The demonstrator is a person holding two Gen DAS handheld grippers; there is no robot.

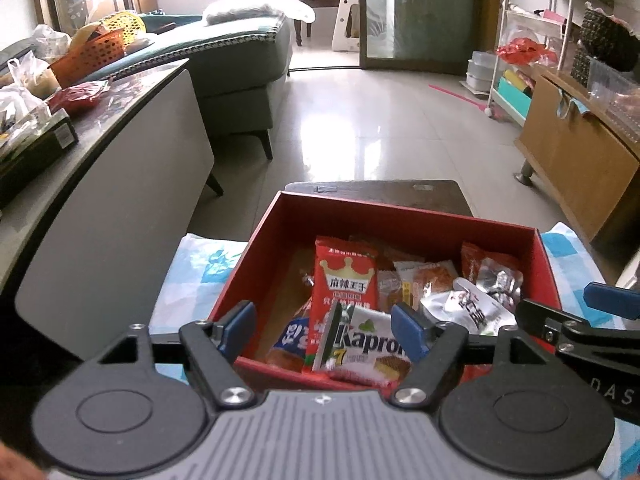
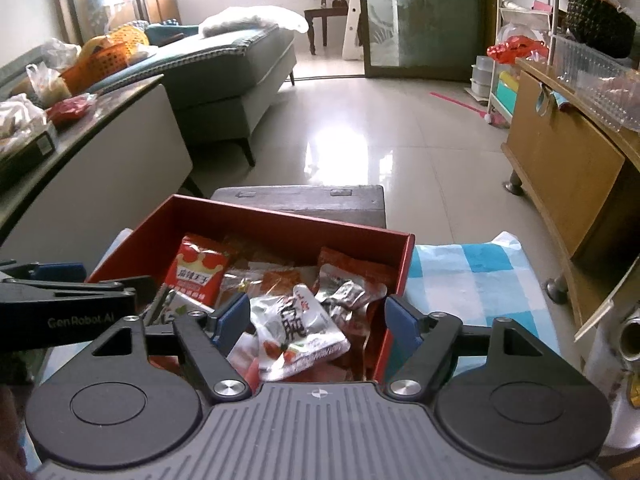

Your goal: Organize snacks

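Left wrist view puts your left gripper [image 1: 324,330] above the red box [image 1: 384,212], jaws apart and empty over the Kapron wafer pack [image 1: 362,344]. Your right gripper [image 2: 316,322] likewise gapes, gripping nothing, above the silver packet [image 2: 296,328] lying inside.

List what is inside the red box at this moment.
The red box holds a loose pile of snack packets: a red crown-printed packet, a Kapron wafer pack, a silver pouch and several smaller ones. Packets lower in the pile and most of the box floor are covered.
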